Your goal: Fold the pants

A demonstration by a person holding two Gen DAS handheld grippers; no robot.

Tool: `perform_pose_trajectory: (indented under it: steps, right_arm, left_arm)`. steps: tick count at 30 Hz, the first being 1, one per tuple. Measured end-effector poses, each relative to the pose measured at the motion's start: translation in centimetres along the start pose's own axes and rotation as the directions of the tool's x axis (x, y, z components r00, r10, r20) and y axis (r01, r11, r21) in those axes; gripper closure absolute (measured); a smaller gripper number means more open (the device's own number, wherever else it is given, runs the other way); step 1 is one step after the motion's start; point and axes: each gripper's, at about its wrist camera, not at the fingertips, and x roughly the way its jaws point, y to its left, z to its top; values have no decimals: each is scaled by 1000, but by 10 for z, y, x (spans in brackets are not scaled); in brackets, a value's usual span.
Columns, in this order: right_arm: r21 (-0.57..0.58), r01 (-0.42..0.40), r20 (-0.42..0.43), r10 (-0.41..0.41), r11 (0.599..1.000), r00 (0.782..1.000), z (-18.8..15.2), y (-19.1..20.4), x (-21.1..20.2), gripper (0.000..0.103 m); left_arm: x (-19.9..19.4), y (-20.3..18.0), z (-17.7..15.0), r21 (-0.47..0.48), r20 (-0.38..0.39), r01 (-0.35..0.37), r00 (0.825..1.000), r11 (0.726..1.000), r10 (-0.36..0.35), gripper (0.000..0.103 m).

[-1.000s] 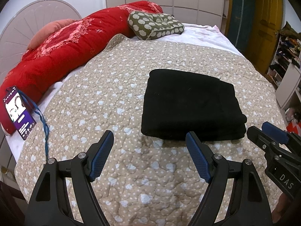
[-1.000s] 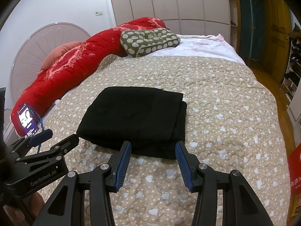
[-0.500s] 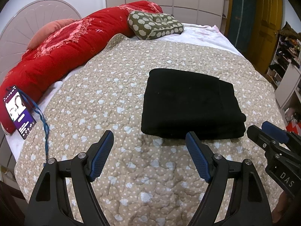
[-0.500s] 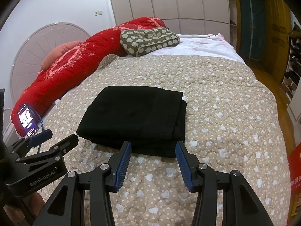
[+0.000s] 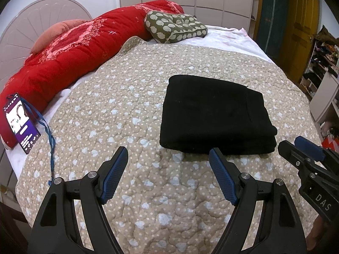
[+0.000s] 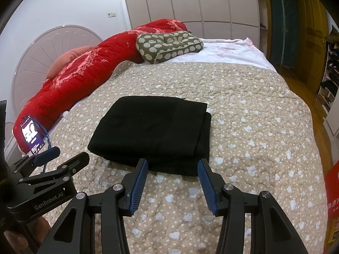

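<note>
Presently, item one: pants, black, folded into a thick squarish stack of several layers, lying flat on the quilt near the middle of the bed. Nothing rests on them and nothing grips them. In the right wrist view the folded edges show stepped along the stack's right side.

Item two: my left gripper, held above the quilt just short of the stack's near edge and toward its left corner. Jaws wide apart, blue pads facing each other, only bare quilt between them. Released.

Item three: my right gripper, just in front of the near edge of the pants, jaws partly apart with the edge of the stack seen in the gap beyond them. The pads do not press on the cloth, so released as well. Each gripper shows at the edge of the other's view, the two side by side.

Item four: quilt, beige with pale hearts and dots, covering most of the bed.

Item five: red duvet, bunched along the left side toward the headboard.

Item six: green spotted cushion, at the far end on a white sheet.

Item seven: phone, screen lit, with a blue lanyard, at the quilt's left edge.
</note>
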Motion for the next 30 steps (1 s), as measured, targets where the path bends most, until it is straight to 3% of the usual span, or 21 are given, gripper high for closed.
perform_pose_trajectory:
  steps: [30]
  right_arm:
    - [3,0,-3,0,1000,1000,-4,3,-2,56]
  left_arm:
    - [0,-2,-3,14,-10,2,1000,1000,-2,23]
